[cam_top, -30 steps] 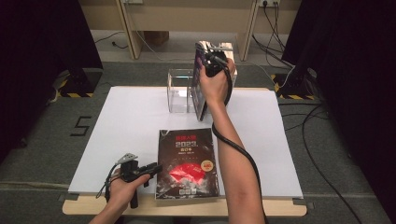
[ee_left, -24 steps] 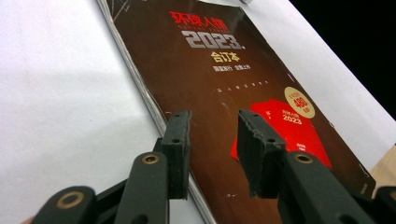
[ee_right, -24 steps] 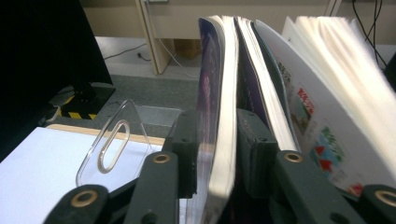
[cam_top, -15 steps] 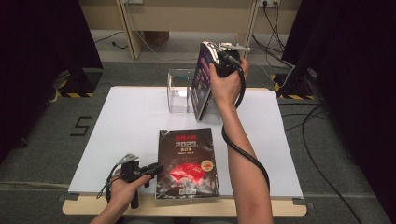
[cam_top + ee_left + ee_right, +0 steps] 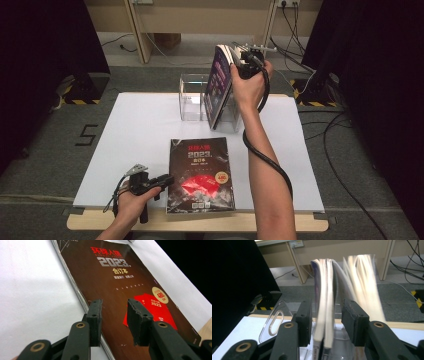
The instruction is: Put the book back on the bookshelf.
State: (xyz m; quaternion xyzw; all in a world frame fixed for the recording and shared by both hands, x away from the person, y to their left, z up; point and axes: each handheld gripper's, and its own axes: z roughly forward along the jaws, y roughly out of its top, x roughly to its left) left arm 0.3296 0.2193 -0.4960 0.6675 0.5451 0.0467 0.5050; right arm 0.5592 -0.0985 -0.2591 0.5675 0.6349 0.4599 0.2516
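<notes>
Your right claw (image 5: 239, 56) is up at 12 o'clock over the clear holder (image 5: 192, 97), and its jaws have just been opening. The purple magazine (image 5: 218, 85) sits between them, pads off it, leaning more than a second ago, and some of its pages look blurred in the right gripper view. Your left claw (image 5: 165, 181) at 7 o'clock hasn't budged: jaws half apart, gripping nothing, by the left edge of the dark magazine (image 5: 201, 172) lying flat on the table (image 5: 140, 130).

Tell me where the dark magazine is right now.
High view: the dark magazine lies flat at the table's near edge, between both forearms, its left edge beside the left tool.
</notes>
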